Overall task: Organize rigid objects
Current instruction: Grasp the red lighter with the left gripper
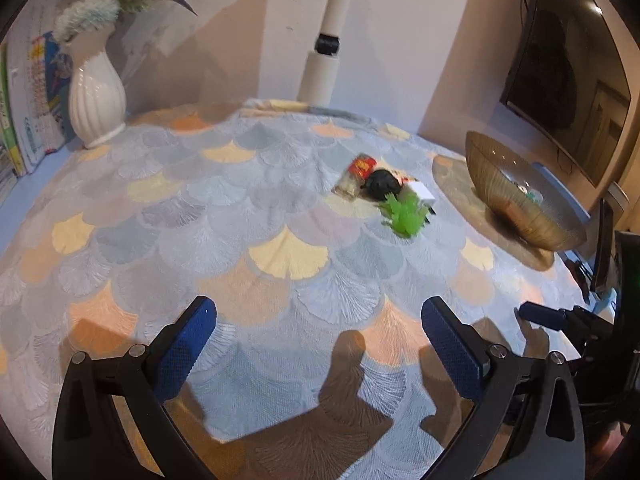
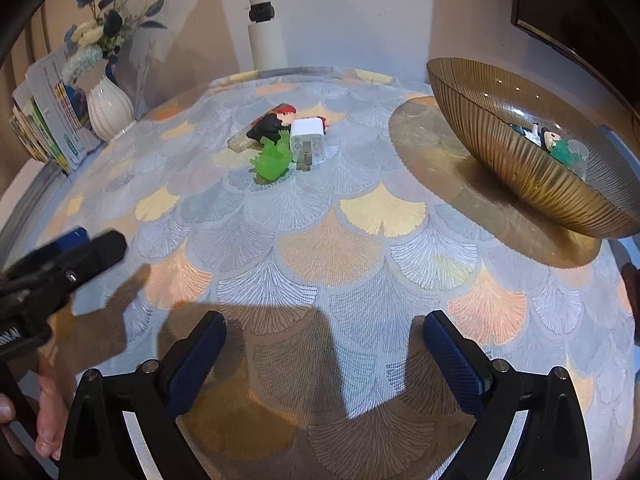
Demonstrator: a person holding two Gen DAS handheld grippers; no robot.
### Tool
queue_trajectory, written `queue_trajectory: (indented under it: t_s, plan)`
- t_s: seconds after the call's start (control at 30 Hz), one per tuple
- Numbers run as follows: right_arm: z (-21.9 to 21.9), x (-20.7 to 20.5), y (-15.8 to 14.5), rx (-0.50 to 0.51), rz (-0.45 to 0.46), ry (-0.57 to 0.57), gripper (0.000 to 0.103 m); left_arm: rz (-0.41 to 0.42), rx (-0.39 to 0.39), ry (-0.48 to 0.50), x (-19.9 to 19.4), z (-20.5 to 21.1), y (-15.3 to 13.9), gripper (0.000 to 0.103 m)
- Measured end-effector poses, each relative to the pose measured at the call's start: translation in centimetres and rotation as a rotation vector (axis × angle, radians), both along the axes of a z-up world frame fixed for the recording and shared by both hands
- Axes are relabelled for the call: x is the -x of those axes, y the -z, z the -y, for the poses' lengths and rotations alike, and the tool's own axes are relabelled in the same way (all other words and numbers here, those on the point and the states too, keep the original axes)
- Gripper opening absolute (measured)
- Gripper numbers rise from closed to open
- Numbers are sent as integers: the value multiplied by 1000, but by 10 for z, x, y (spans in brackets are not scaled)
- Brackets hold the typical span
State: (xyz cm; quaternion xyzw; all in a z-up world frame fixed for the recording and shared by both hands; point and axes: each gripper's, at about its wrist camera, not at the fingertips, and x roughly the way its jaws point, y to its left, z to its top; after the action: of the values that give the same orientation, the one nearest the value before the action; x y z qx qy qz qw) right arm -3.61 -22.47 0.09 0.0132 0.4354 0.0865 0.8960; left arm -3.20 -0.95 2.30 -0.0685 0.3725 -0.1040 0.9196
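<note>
both the left gripper (image 1: 318, 344) and the right gripper (image 2: 324, 354) are wide open and hold nothing, and because the green toy (image 2: 272, 160), white charger (image 2: 307, 142) and black figure (image 2: 269, 126) touch each other beside the bowl (image 2: 500, 168), i think one grasp may knock the neighbours.

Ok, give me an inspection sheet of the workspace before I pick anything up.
Surface: tablecloth with fan pattern, covering the table.
Job's things: green toy, white charger and black figure bunched together mid-table; a red-topped item behind them, unclear.
Bowl: ribbed amber bowl on the right, already holding a few small items.
Clutter: white vase with flowers; books stacked behind it.
Grippers: left gripper open, empty; right gripper open, empty; both above the near cloth.
Cables: nothing seen.
Surroundings: white pole at the wall; dark screen at right.
</note>
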Motion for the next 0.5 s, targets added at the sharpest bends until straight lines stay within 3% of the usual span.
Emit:
queue_trajectory:
  t_s: [0.13,0.27,0.33,0.4,0.47,0.5]
  plan:
    - [4,-1,0,-34,-4,0,99,-58,32,46,-6,-1,6,102]
    - [3,-1,-1,-32,-4,1,99,-102,56,33,-14,-5,8,102]
    - [2,-2,0,-28,-6,1,99,-83,48,67,-20,-1,-2,102]
    - [1,-3,1,-17,-11,2,100,-41,-13,93,-34,7,-22,102]
    - [-2,-4,2,-1,-16,-2,101,-16,-105,123,-57,19,-36,94]
    - [-3,-4,2,8,-18,-5,102,-33,-135,149,-72,26,-37,74]
